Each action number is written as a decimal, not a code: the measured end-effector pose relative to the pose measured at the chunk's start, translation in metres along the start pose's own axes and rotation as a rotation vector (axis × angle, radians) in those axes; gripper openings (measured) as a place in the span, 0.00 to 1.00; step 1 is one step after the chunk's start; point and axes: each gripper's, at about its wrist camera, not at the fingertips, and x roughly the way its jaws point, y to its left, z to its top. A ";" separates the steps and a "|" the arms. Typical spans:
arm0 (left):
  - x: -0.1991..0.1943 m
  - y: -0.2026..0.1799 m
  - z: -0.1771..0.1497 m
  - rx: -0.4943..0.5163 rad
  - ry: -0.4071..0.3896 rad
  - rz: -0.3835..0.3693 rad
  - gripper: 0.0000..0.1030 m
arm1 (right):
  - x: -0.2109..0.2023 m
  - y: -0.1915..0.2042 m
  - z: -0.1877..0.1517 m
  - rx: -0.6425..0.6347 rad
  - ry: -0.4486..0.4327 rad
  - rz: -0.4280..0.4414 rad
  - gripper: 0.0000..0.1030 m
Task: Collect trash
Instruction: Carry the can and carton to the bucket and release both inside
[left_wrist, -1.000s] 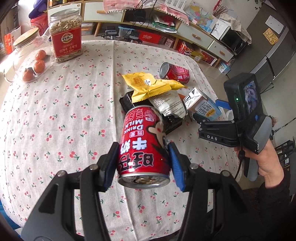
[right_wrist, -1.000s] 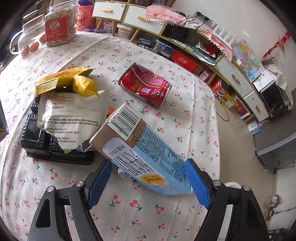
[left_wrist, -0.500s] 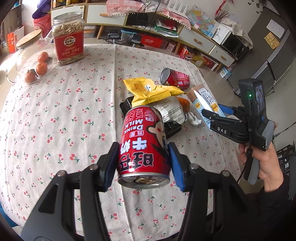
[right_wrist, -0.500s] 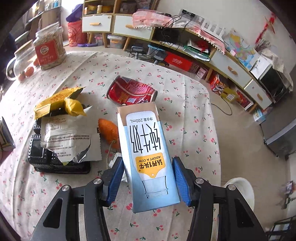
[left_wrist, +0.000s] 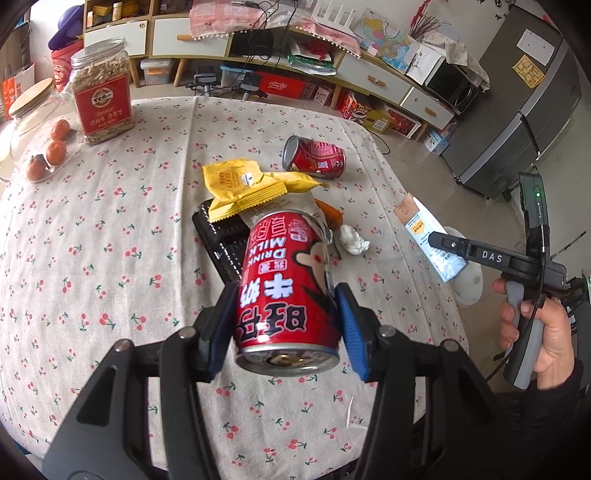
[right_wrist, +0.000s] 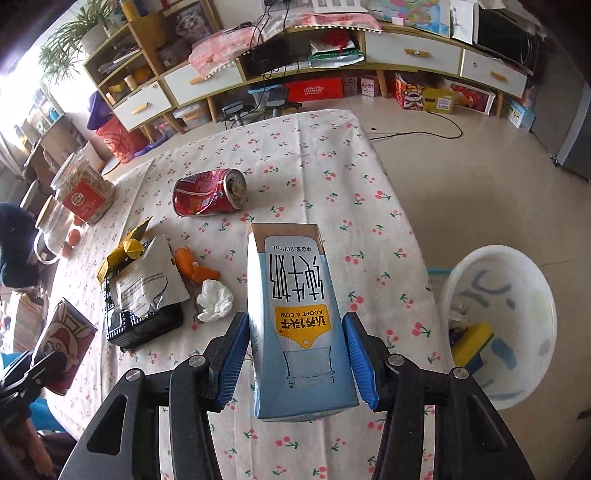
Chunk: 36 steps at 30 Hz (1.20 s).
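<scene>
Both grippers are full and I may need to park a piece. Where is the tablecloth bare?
Bare cloth lies between the seed jar and the black tray, and along the near edge. Crowded: the tray, yellow wrapper, tissue, dented can.

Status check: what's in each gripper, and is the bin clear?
Left gripper shut on can. Right gripper shut on carton. Bin beside table, nothing blocking.

This is a lived-in home, a living or dining room. A table (left_wrist: 110, 258) under a cherry-print cloth carries jars of snacks (left_wrist: 101, 92) and fruit near its far left corner, and beyond its far edge a long low cabinet (right_wrist: 406, 51) with white drawers runs along the wall, cluttered with cables, boxes and a map. A grey fridge (left_wrist: 524, 110) stands beside it on the tiled floor, and a potted plant (right_wrist: 77, 29) tops the shelves.
</scene>
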 end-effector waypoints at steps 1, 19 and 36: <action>0.002 -0.004 0.000 0.006 0.002 -0.002 0.53 | -0.005 -0.006 -0.002 0.009 -0.009 -0.004 0.51; 0.041 -0.096 0.003 0.101 0.025 -0.062 0.53 | -0.047 -0.169 -0.043 0.290 -0.035 -0.122 0.51; 0.093 -0.207 0.015 0.268 0.069 -0.118 0.53 | -0.052 -0.248 -0.065 0.376 -0.031 -0.168 0.60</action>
